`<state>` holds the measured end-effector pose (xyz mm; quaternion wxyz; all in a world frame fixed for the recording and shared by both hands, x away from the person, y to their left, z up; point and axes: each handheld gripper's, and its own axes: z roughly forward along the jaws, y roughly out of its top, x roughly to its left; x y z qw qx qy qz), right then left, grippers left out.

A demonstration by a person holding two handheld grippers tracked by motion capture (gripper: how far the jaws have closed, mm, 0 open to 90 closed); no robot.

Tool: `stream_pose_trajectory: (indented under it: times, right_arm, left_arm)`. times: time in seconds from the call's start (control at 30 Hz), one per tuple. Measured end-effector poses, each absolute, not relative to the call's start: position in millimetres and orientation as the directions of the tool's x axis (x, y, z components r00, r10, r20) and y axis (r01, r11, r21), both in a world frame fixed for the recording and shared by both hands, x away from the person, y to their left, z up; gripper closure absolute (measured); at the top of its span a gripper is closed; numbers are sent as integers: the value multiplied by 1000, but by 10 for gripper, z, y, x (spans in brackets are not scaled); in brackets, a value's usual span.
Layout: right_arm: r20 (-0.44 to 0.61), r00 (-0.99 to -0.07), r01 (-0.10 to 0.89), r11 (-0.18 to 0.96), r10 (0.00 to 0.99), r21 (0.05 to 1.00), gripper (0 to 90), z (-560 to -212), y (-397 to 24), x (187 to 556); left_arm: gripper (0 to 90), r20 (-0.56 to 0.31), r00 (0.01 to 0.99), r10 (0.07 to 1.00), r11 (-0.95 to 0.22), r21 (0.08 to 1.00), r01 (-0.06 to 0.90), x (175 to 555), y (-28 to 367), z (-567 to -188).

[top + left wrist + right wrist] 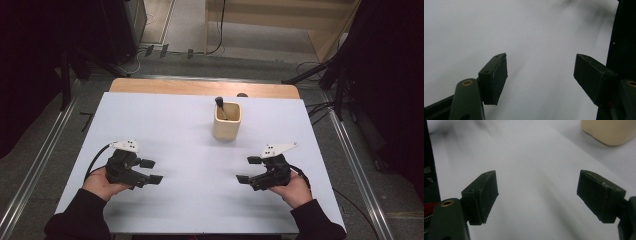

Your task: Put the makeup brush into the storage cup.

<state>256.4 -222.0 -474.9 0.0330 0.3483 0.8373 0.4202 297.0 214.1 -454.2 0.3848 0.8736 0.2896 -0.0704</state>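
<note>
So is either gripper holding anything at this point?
No: in the high view the left gripper and right gripper both rest open on the table, apart from the cup.

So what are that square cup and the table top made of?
The cup looks like pale wood or bamboo, matte: cream-tan, thick walls, rounded corners, no shine, though plastic is possible. The table top shows a smooth white matte sheet, perhaps laminate or paper, over a wooden board whose tan edge shows at the far side.

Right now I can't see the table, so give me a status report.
Left hand-held gripper open, empty. Right hand-held gripper open, empty. Beige cup upright mid-table, dark-handled tool standing inside. White tabletop between grippers and cup bare.
</note>
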Motion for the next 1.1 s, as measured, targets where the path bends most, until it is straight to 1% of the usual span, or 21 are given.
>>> stream_pose_trajectory:
  times: [0.33,0.5,1.1]
  right_arm:
    - [219,-756,558,431,617,709,183,-4788,-2331,2514]
    - [204,-767,538,437,609,721,183,-4777,-2402,2497]
    - [231,-757,557,418,611,718,184,-4782,-2477,2464]
  left_arm:
    - [278,-337,827,451,-539,635,553,2964,2137,-4544]
    - [277,-335,827,451,-539,637,552,2963,2143,-4542]
    - [276,-327,828,455,-547,631,550,2943,2136,-4552]
